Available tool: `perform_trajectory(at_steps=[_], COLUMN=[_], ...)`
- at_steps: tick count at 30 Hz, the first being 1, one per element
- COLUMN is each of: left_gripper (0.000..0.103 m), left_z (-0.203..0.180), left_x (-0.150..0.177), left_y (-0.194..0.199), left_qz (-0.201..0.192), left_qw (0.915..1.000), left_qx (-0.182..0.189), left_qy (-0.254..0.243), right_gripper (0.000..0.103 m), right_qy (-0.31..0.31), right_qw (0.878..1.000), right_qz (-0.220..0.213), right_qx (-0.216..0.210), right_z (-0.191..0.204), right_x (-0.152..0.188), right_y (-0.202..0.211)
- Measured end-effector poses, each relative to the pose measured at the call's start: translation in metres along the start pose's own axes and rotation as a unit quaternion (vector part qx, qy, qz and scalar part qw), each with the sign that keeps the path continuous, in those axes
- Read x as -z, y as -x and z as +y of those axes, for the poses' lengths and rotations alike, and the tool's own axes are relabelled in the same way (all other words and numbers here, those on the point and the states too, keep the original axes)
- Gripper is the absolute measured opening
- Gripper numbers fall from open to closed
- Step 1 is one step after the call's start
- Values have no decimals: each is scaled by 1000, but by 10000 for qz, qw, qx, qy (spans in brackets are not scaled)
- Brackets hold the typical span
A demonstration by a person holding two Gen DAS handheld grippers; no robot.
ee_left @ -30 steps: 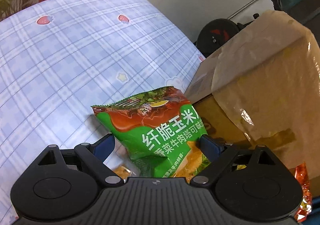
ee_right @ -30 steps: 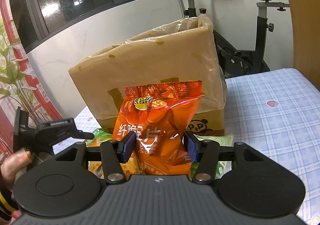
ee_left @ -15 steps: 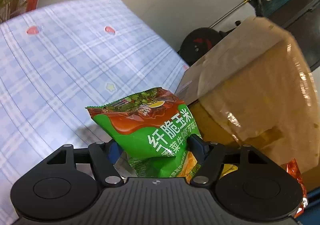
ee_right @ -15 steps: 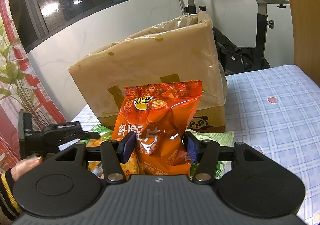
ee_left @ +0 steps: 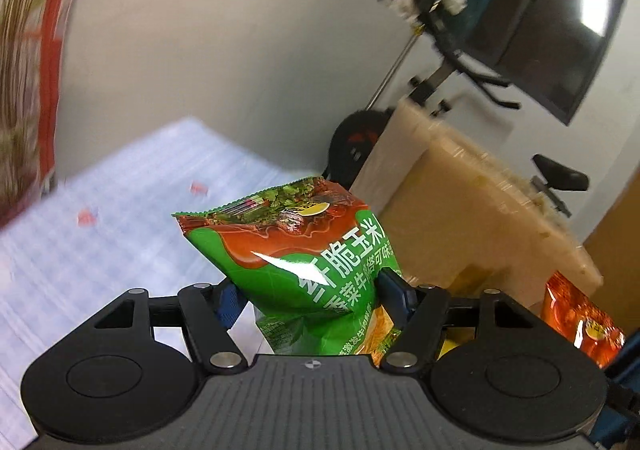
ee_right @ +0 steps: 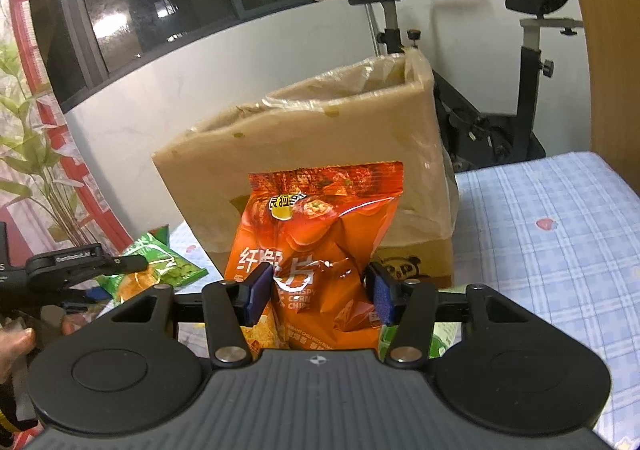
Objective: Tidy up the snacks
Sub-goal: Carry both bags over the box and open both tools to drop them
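My left gripper is shut on a green corn-chip bag and holds it above the blue checked tablecloth, left of the cardboard box. My right gripper is shut on an orange corn-chip bag and holds it upright in front of the same plastic-lined, open-topped box. The orange bag also shows at the right edge of the left wrist view. The left gripper with its green bag shows at the left of the right wrist view.
More snack packs lie on the table under both grippers, one yellow-orange and one green. An exercise bike stands behind the box. A plant and a red frame stand at the left. The tablecloth stretches right.
My left gripper has lifted the green bag and tilted up, so the wall and window now show. My right gripper has risen slightly with the orange bag.
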State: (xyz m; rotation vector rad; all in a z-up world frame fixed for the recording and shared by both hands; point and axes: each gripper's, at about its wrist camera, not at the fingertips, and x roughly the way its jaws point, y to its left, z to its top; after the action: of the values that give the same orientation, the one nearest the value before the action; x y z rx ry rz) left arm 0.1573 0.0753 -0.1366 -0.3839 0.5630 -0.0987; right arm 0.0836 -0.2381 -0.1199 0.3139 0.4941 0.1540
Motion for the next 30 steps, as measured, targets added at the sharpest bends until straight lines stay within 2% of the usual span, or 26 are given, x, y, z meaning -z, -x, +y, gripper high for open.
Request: perform_trajectory(at_steps=[8, 16, 20, 25, 27, 30], left_gripper=[71, 71, 71, 71, 71, 72], left_z=[-43, -97, -130, -171, -184, -191], left_x=[-38, -90, -111, -121, -122, -116], left_y=[60, 81, 59, 14, -2, -18], left_qz=[-649, -949, -1043, -1039, -888, -639], left_qw=[9944, 9854, 9815, 9761, 9769, 9756], left_qx=[462, 989, 1058, 809, 661, 498], left_qy=[-700, -1008, -1211, -1729, -1828, -2039], right_gripper=[53, 52, 52, 52, 52, 52], right_qy=[10, 23, 483, 880, 1045, 1118], right_qw=[9983, 9931, 9884, 9793, 9783, 9817], right_qz=[-550, -1103, -1428, -1814, -1753, -1436], right_qx=[-209, -407, -166, 157, 362, 563], right_z=[9, 13, 24, 33, 34, 34], right_x=[-35, -99, -133, -160, -162, -157], right_y=[26, 36, 23, -8, -27, -56])
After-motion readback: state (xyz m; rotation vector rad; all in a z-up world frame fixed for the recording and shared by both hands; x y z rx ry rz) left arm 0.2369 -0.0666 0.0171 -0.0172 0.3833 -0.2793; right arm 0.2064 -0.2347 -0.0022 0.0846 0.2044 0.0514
